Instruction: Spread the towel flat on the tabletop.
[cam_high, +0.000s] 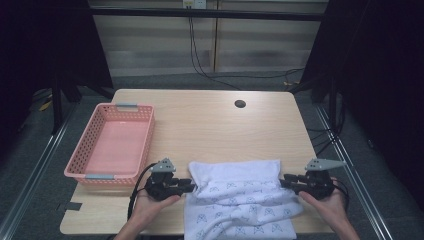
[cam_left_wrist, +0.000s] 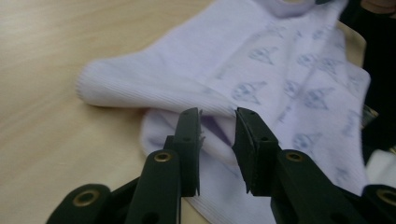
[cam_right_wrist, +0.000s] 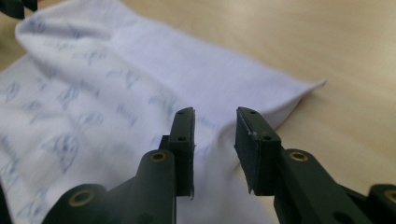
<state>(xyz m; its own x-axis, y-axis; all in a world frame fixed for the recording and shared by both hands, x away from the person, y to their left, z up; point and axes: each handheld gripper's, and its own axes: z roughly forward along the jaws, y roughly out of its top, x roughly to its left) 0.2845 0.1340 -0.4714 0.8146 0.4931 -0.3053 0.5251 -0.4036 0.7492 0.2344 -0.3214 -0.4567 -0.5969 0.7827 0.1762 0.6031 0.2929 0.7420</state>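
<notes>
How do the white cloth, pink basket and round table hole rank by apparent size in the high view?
1. White cloth, though its near edge is cut off by the frame.
2. Pink basket, somewhat smaller.
3. Round table hole, by far the smallest.

White printed cloth (cam_high: 240, 200) cut off at bottom edge, prints blurred, forearms cropped below
</notes>
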